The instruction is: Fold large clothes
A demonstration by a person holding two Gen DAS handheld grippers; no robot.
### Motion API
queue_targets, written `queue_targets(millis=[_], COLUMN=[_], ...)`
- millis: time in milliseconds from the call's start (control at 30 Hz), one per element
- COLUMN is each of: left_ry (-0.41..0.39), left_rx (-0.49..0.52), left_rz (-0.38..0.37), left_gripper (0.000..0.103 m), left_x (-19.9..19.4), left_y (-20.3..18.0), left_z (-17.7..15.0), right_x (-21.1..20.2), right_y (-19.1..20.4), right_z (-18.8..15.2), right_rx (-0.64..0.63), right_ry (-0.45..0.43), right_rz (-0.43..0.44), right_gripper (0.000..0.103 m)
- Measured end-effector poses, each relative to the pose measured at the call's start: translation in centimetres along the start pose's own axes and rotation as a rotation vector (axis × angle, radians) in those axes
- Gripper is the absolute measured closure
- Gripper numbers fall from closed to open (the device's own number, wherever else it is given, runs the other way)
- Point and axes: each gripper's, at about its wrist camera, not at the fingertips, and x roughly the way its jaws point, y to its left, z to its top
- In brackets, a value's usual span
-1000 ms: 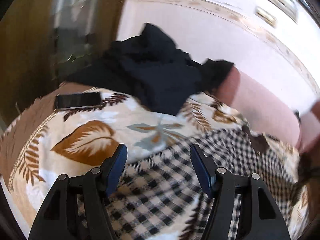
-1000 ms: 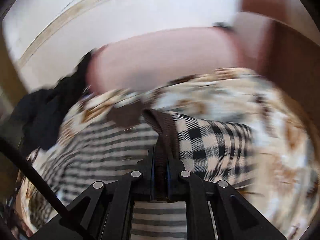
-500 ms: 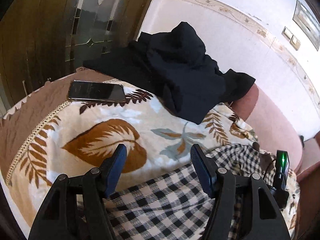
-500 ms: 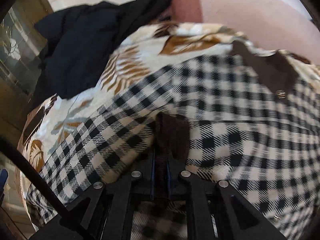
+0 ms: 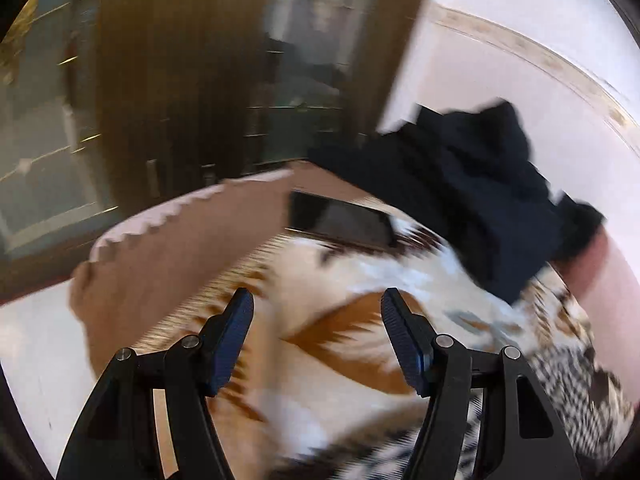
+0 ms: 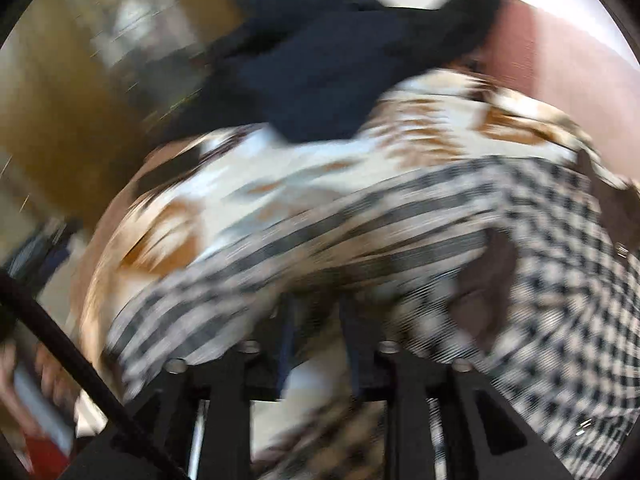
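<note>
The black-and-white checked garment (image 6: 560,280) lies spread over a leaf-print blanket (image 6: 280,168), its brown cuff (image 6: 484,292) resting just right of my right gripper (image 6: 320,312). That gripper's jaws are opening; the blurred fingers stand apart low over the checked cloth and do not press on it. My left gripper (image 5: 318,320) is open above the blanket (image 5: 360,272) with nothing between its fingers. Only the edge of the checked garment (image 5: 572,376) shows there, at the lower right. Both views are smeared by motion.
A heap of black clothing (image 5: 480,192) sits at the blanket's far side, also seen as black clothing (image 6: 320,72). A dark phone (image 5: 340,220) lies beside it. A pink cushion (image 5: 612,280) and a white wall are behind, a wooden door (image 5: 180,80) to the left. A hand (image 6: 44,364) shows low left.
The right gripper let go of the brown cuff, which now lies to its right, and its fingers parted. The left gripper swung left, off the checked cloth and over the blanket.
</note>
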Motion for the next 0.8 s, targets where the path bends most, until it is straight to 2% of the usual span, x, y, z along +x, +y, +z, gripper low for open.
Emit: queue_targets(millis=[100, 167, 233, 367, 500, 567, 600, 633, 667, 733, 800], left_ry=[0.01, 0.015, 0.016, 0.0, 0.01, 0.015, 0.014, 0.011, 0.007, 0.004, 0.011], left_rx=[-0.091, -0.141, -0.198, -0.262, -0.308, -0.308, -0.303, -0.298, -0.293, -0.279, -0.267], left_rz=[0.056, 0.083, 0.107, 0.14, 0.149, 0.148, 0.148, 0.144, 0.14, 0.132, 0.121], left_gripper=[0.038, 0.038, 0.038, 0.038, 0.038, 0.038, 0.038, 0.038, 0.038, 0.038, 0.038], left_x=[0.4, 0.7, 0.8, 0.6, 0.6, 0.8, 0.8, 0.7, 0.6, 0.4, 0.5], left_y=[3.2, 4.8, 6.7, 8.8, 9.9, 9.7, 9.5, 9.3, 9.0, 8.3, 7.6], left_z=[0.8, 1.1, 1.5, 2.0, 1.9, 1.8, 1.9, 1.9, 1.9, 1.9, 1.8], right_x=[0.8, 1.2, 1.9, 3.4, 5.6, 6.1, 6.5, 6.5, 6.5, 4.8, 2.3], right_y=[5.0, 7.9, 11.1, 15.8, 17.4, 18.0, 18.3, 18.1, 18.0, 16.3, 13.7], right_z=[-2.5, -3.9, -5.7, -9.2, -10.5, -10.7, -10.4, -9.9, -9.2, -7.3, -4.9], right_rx=[-0.126, -0.214, -0.342, -0.57, -0.679, -0.692, -0.671, -0.644, -0.614, -0.506, -0.389], right_ry=[0.036, 0.05, 0.056, 0.07, 0.051, 0.03, 0.034, 0.037, 0.032, -0.007, -0.082], right_rz=[0.087, 0.108, 0.1, 0.063, -0.001, -0.009, -0.009, -0.011, -0.029, -0.017, -0.05], right_gripper=[0.056, 0.052, 0.048, 0.048, 0.047, 0.046, 0.05, 0.072, 0.086, 0.09, 0.09])
